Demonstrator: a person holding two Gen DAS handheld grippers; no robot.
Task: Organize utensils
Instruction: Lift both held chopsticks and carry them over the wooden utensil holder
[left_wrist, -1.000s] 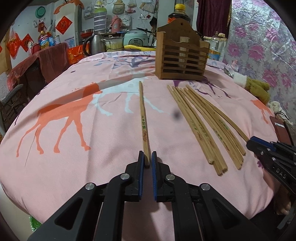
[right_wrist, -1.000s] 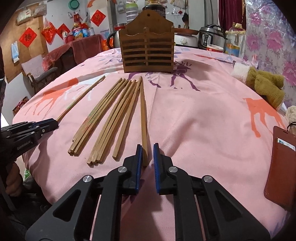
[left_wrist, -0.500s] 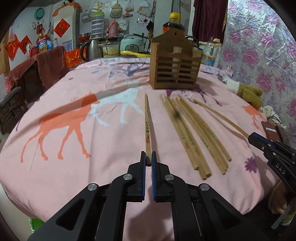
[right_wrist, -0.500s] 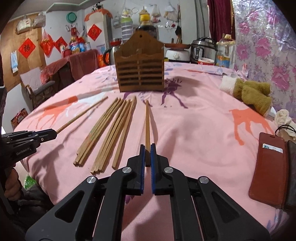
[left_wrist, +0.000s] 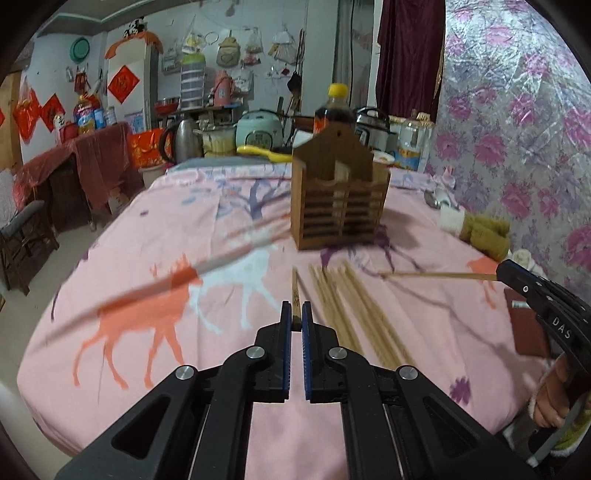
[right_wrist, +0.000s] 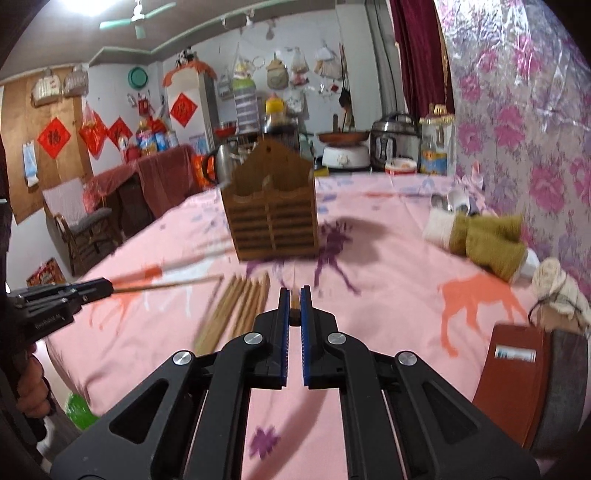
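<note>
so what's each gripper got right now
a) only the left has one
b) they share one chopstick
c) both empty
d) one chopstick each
d: the left gripper is shut on one chopstick, and the right gripper is shut on its own chopstick, which sticks out separately in the left wrist view.

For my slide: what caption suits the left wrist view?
Left claw lifts one chopstick toward the wooden holder.
</note>
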